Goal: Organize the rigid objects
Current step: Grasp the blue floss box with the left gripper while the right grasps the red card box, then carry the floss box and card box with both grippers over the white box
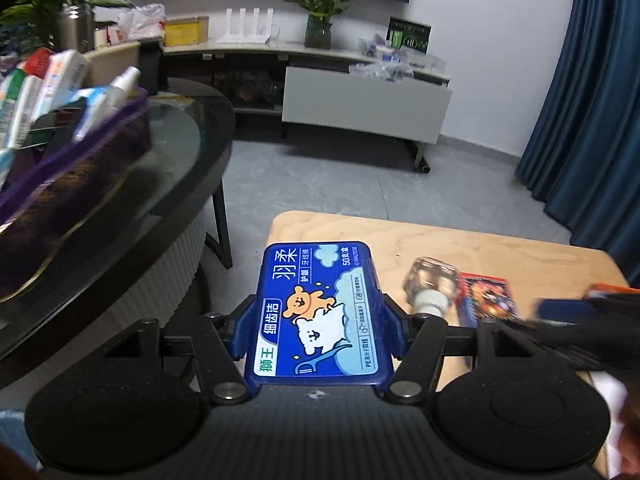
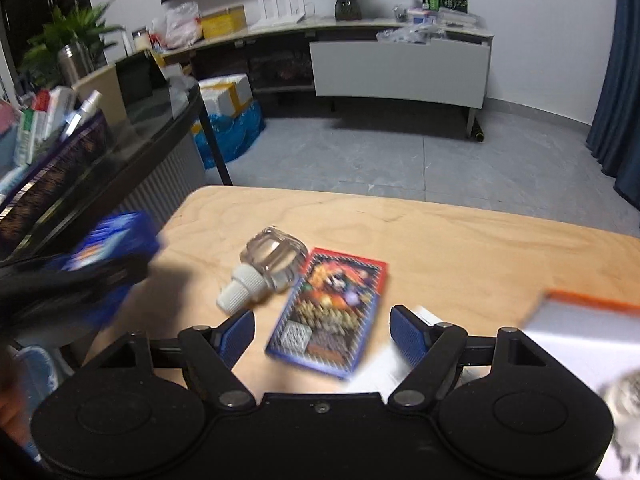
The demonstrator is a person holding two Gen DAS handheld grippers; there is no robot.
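My left gripper (image 1: 318,324) is shut on a blue floss-pick box (image 1: 320,312) with a bear picture and holds it in the air over the left end of the wooden table (image 1: 460,244). It shows blurred in the right wrist view (image 2: 112,240). My right gripper (image 2: 322,328) is open and empty, just above a colourful card pack (image 2: 332,308) lying flat on the table (image 2: 460,236). A clear bottle with a white cap (image 2: 268,264) lies on its side left of the card pack. Both also show in the left wrist view: bottle (image 1: 432,280), card pack (image 1: 486,292).
A dark glass table (image 1: 160,160) stands to the left, bearing a purple-edged basket (image 1: 76,156) full of tubes and boxes. A white box with an orange edge (image 2: 580,320) lies at the wooden table's right end. A TV cabinet (image 2: 400,68) stands across the grey floor.
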